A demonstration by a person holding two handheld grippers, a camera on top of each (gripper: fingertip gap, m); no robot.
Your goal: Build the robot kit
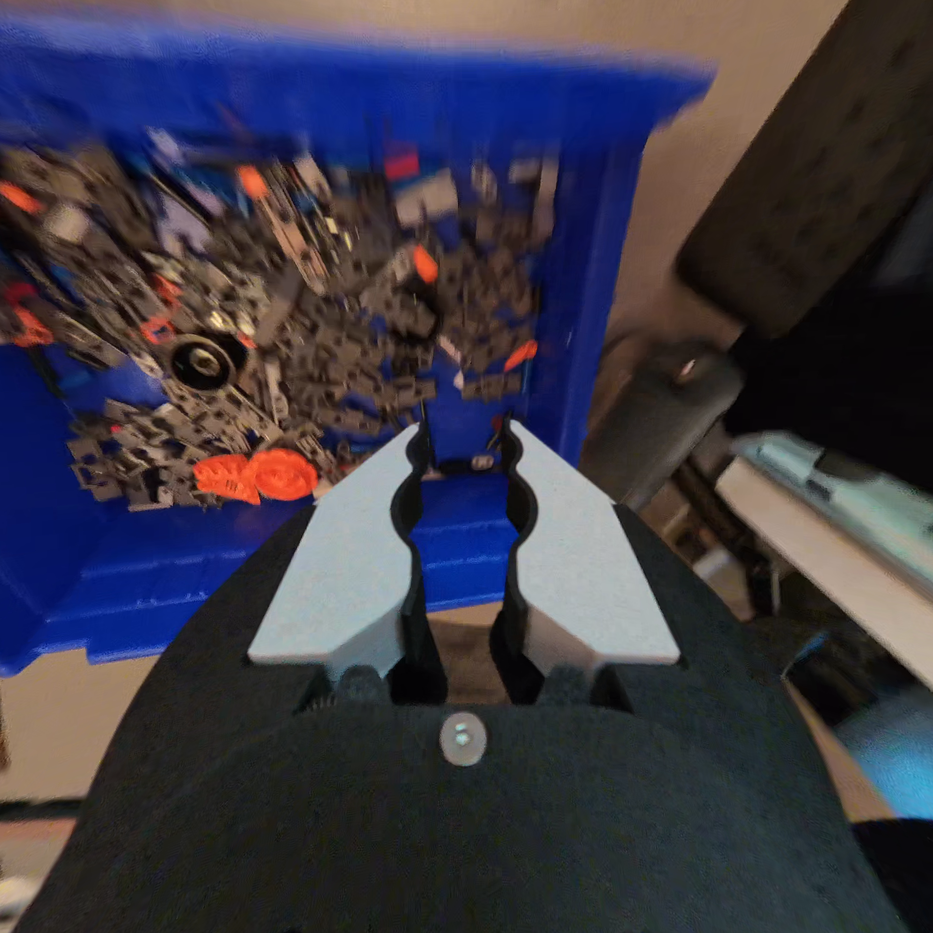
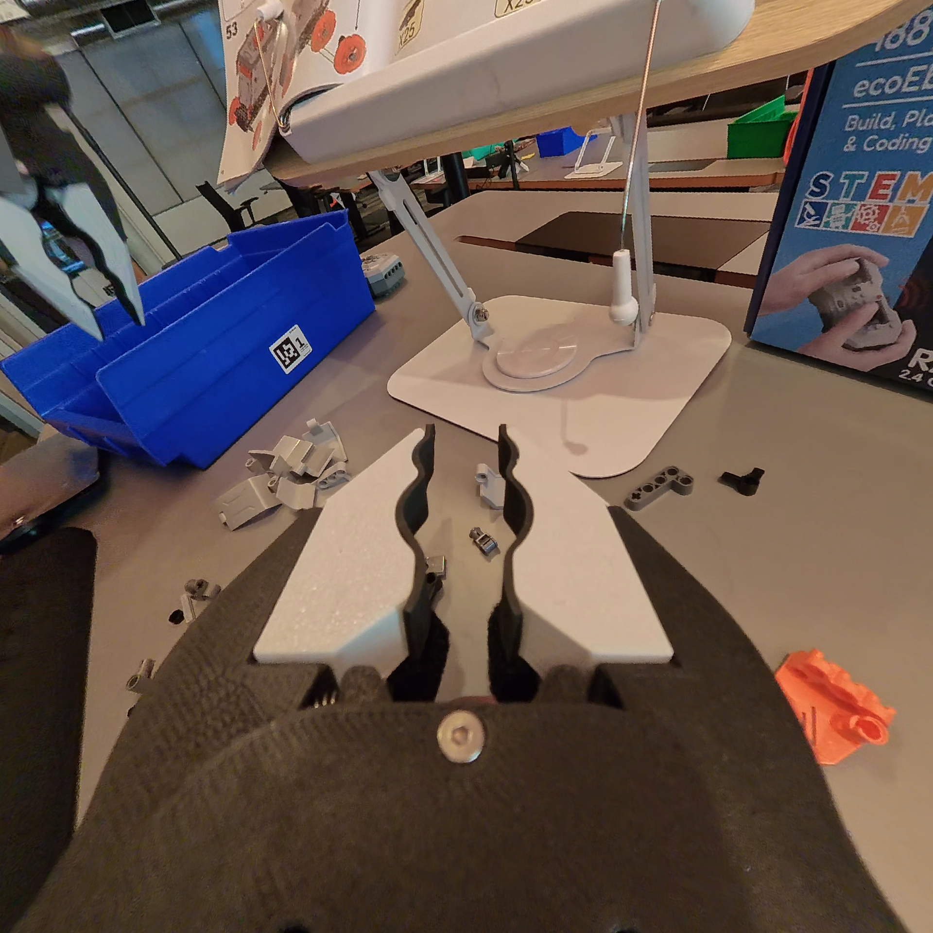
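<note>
My left gripper (image 1: 464, 429) is hanging over the blue bin (image 1: 353, 126), tips pointing down at the near right corner, jaws spread apart with nothing between them. The left wrist view is smeared with motion blur, so all I can say is the bin holds a heap of dark grey and black parts (image 1: 282, 323) with a few orange bits, including two orange gear-like pieces (image 1: 257, 477) near the front wall. From the right wrist view I can see that same gripper above the bin's (image 2: 212, 363) left end, not touching it. The bin has a white sticker with a square code on its side. My right gripper (image 2: 467, 434) sits low over the grey table (image 2: 757, 530), jaws released and holding nothing. Between its fingers lie a small grey connector (image 2: 483, 541) and another little grey piece (image 2: 435, 566) just beside the left finger. A pile of light grey panels (image 2: 288, 474) lies to the left near the bin, a dark grey beam (image 2: 659, 487) and a black pin (image 2: 743, 479) lie off to the right, and an orange part (image 2: 833, 707) sits near the gripper body on the right. Right ahead is a white stand (image 2: 560, 383) holding an open booklet (image 2: 313, 55), with a blue box (image 2: 858, 227) at the far right.
</note>
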